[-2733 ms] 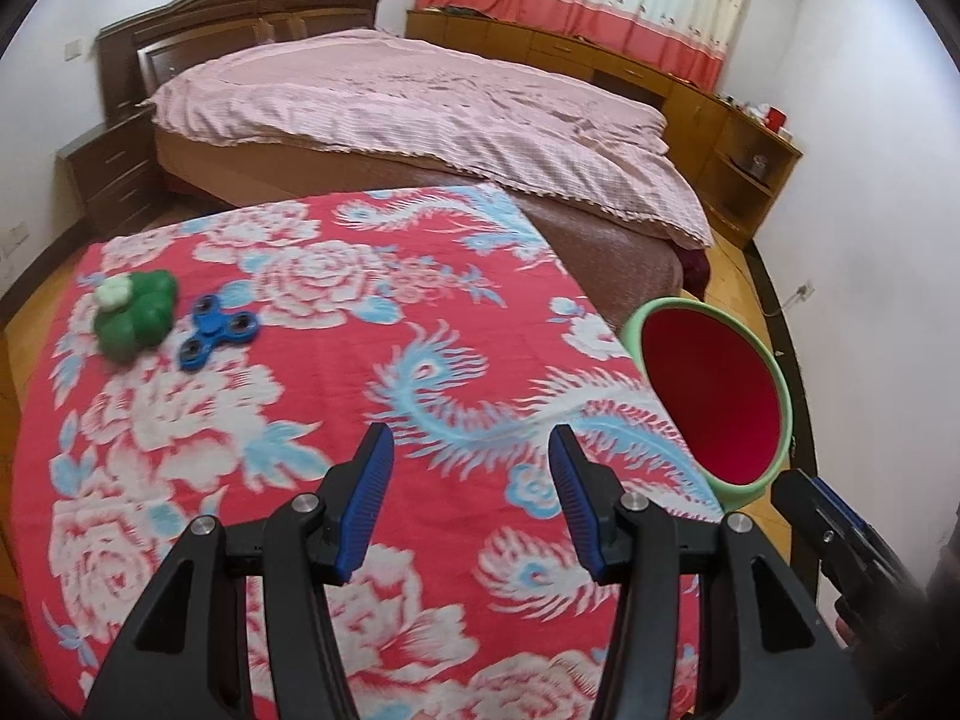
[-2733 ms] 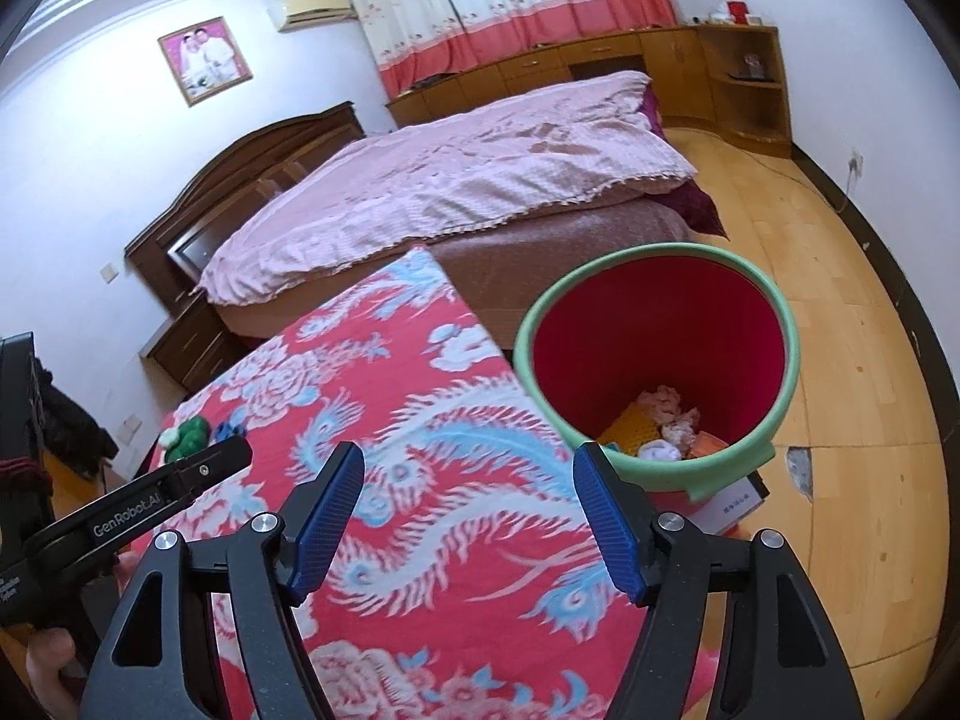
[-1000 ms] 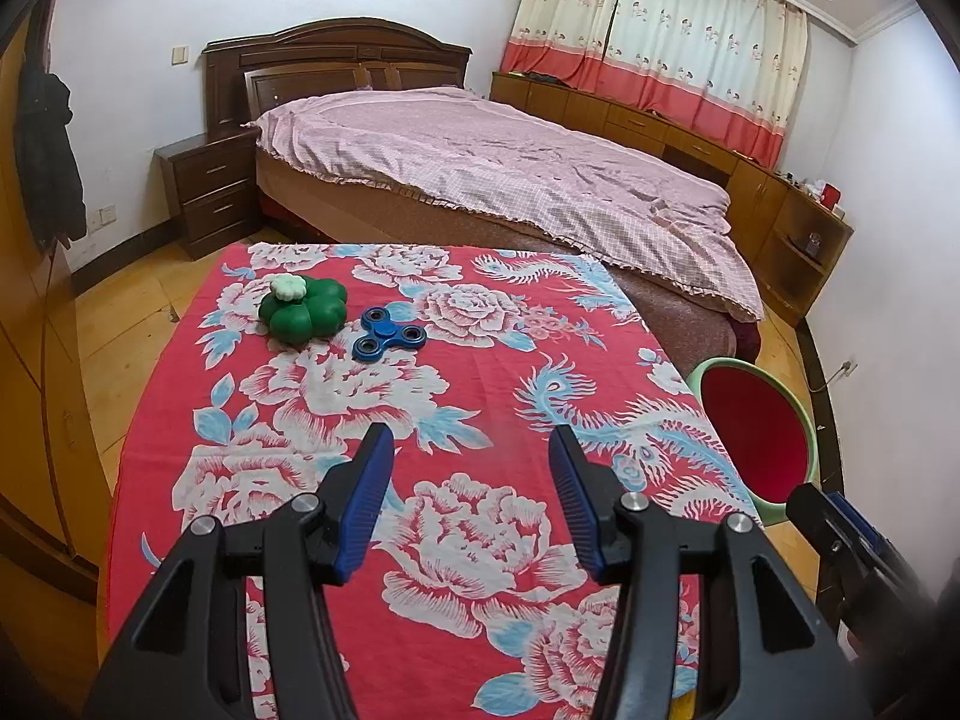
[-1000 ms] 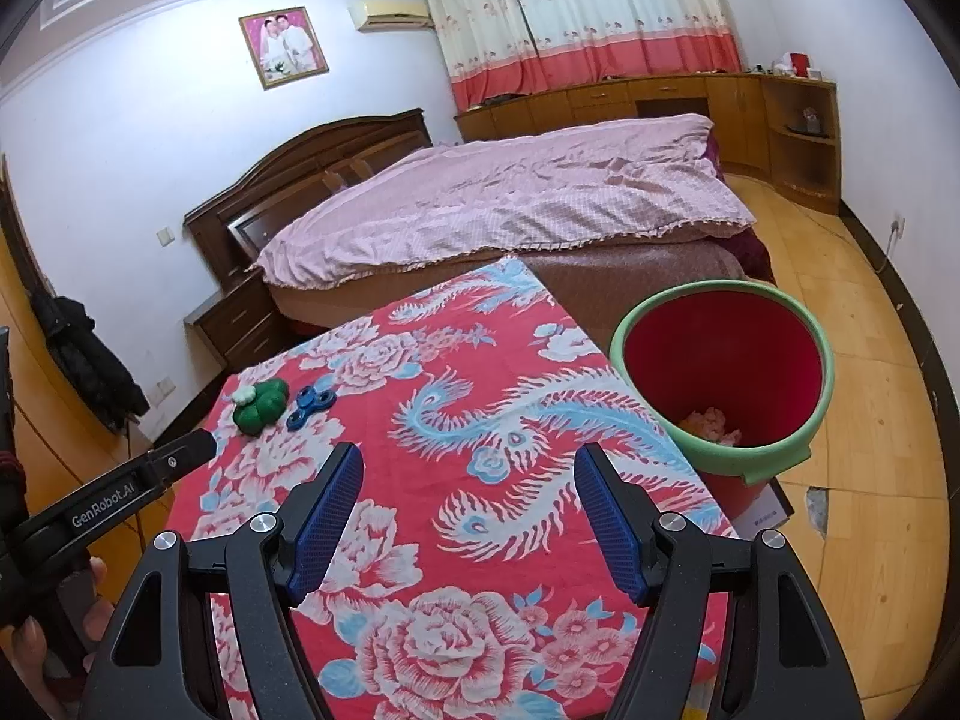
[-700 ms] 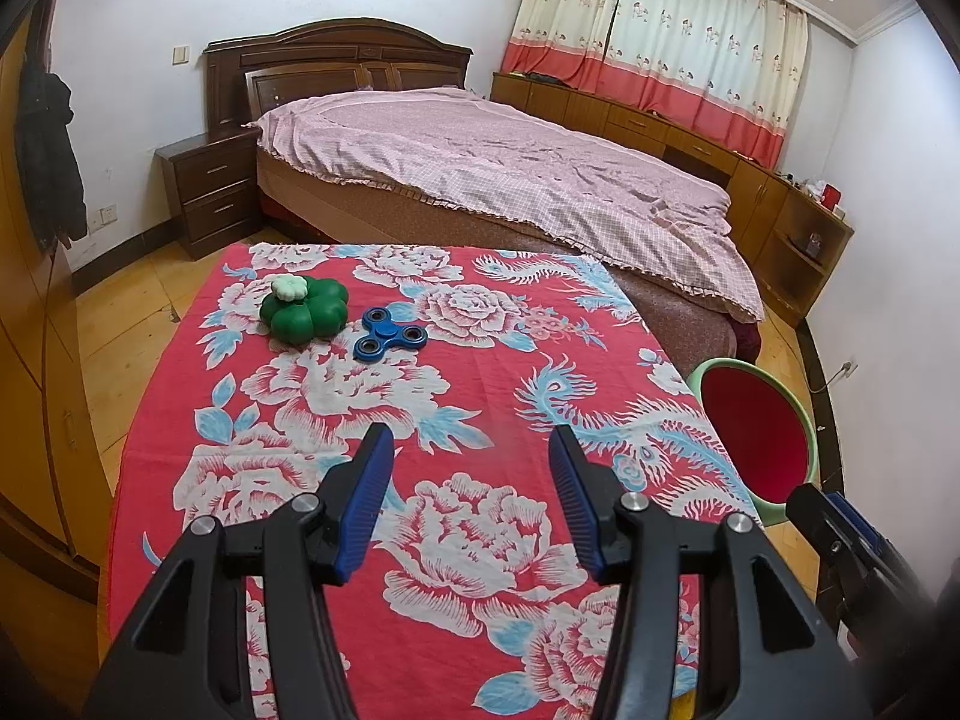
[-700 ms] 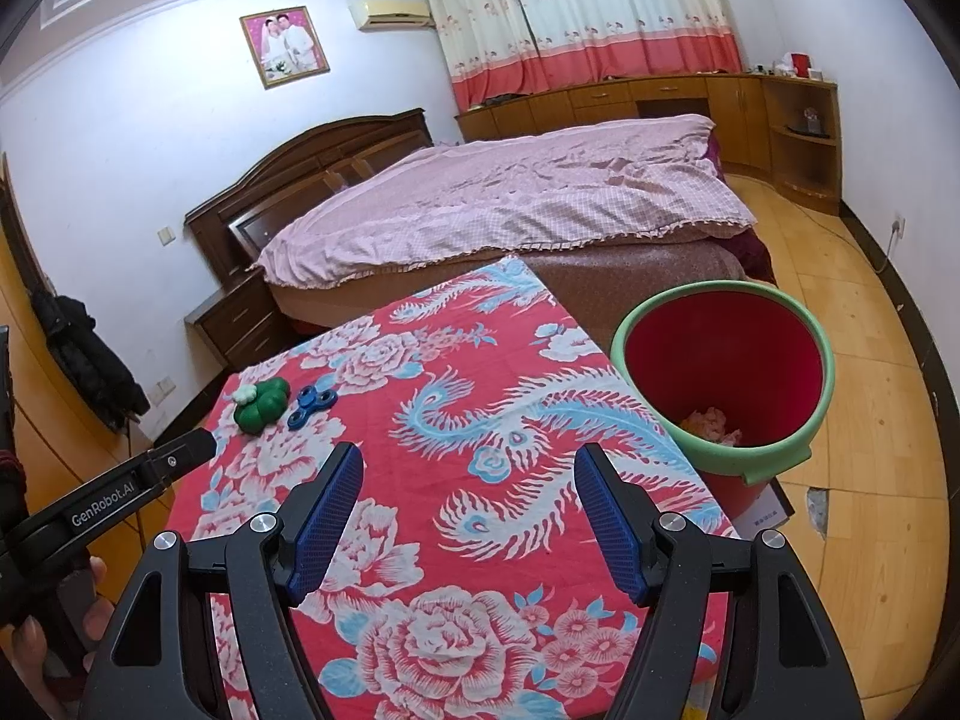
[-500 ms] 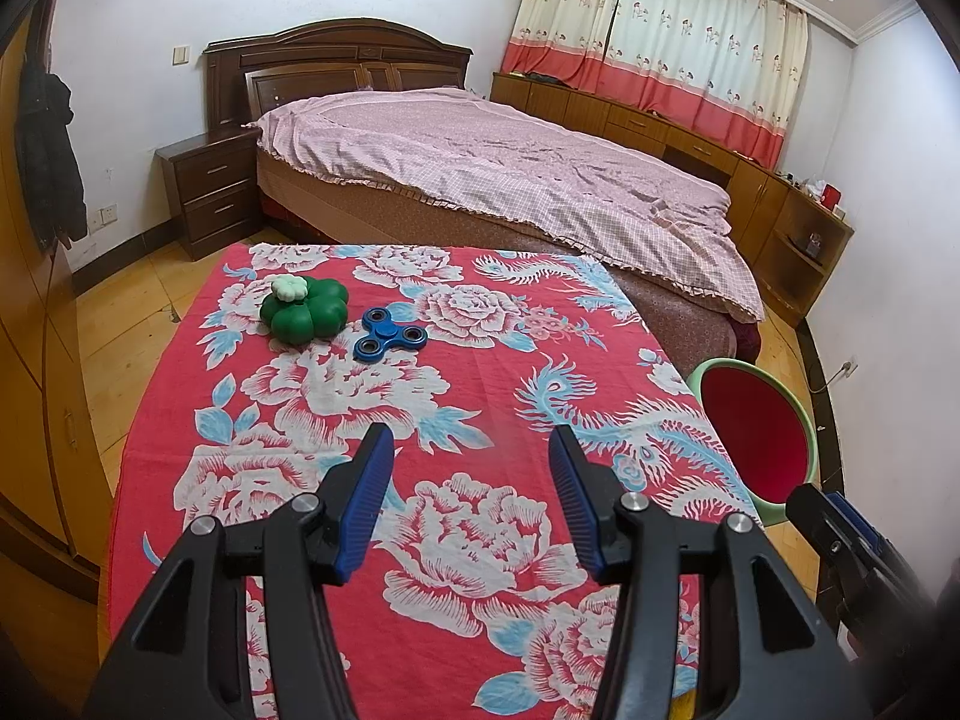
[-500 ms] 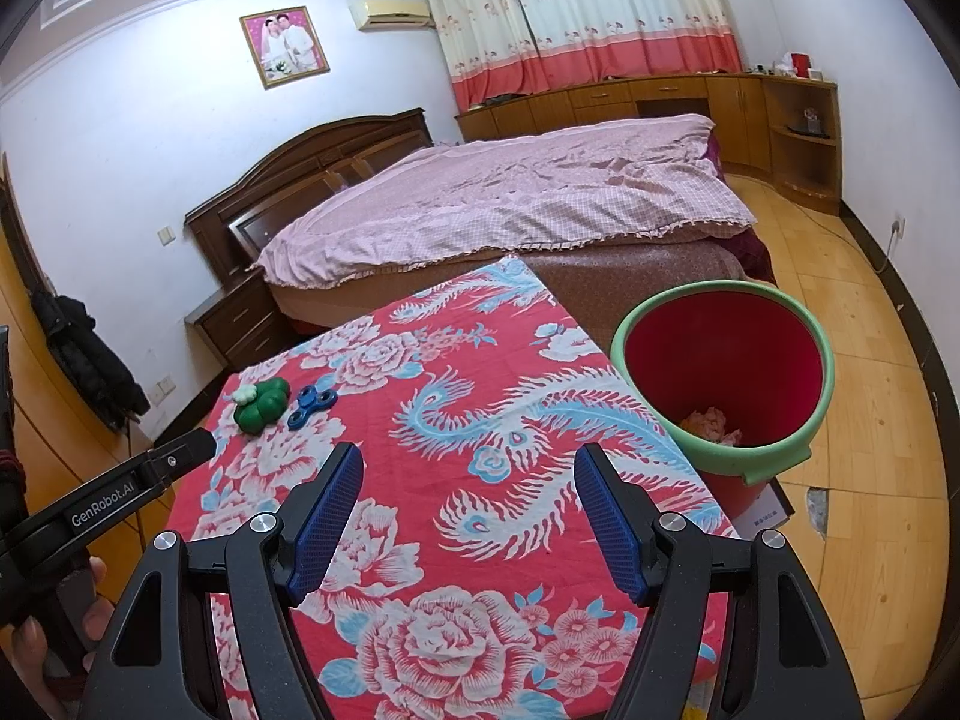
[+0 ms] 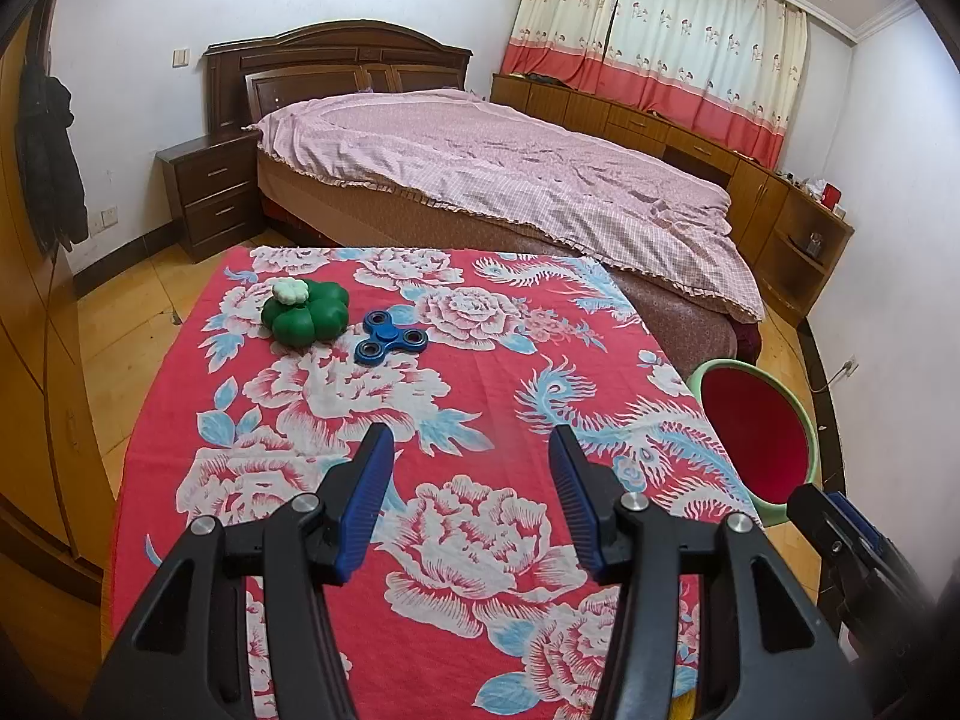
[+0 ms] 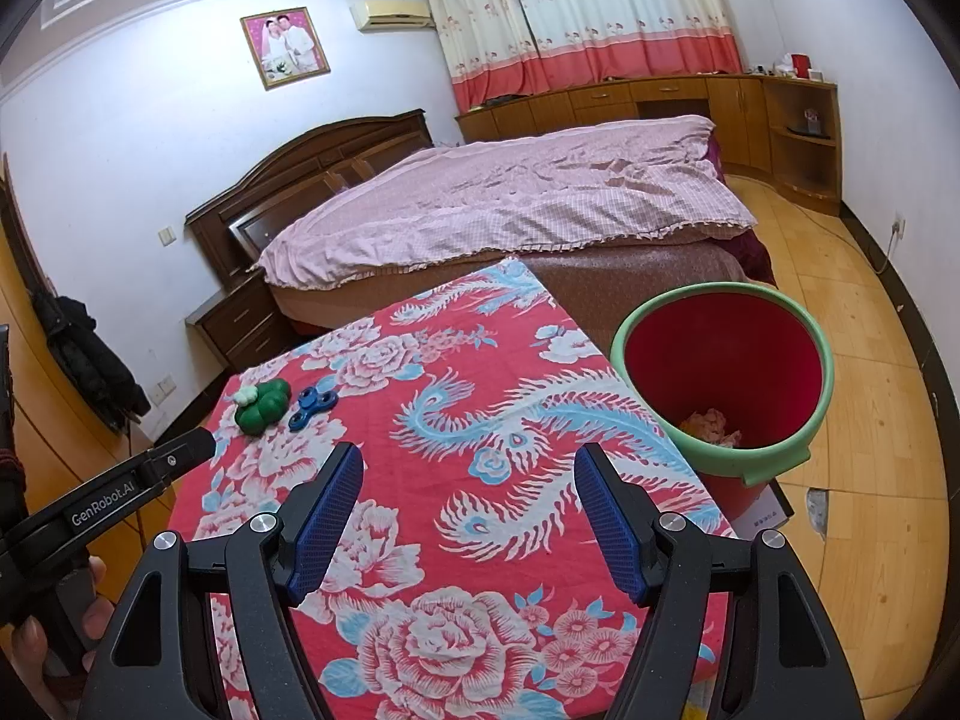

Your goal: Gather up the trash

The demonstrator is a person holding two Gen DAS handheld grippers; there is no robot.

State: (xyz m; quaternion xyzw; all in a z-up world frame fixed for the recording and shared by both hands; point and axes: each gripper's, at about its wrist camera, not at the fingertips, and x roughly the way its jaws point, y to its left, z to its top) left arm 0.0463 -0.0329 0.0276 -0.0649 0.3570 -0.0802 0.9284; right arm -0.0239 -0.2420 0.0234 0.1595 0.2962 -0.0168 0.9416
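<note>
A bedroom with a pink-covered bed (image 9: 492, 180) lies behind a table spread with a red floral cloth (image 9: 420, 420). Over the near end of that cloth the left gripper (image 9: 471, 468) hangs with its blue-padded jaws spread wide and nothing between them; the right gripper (image 10: 468, 498) beside it is likewise wide apart and empty. Farther out, near the far left corner of the cloth, a green clover-shaped toy (image 9: 306, 315) with a small white piece on top sits just beside a blue fidget spinner (image 9: 390, 343). Off the right edge of the table stands a red bin with a green rim (image 10: 723, 381), holding some crumpled scraps (image 10: 711, 423) at its bottom.
</note>
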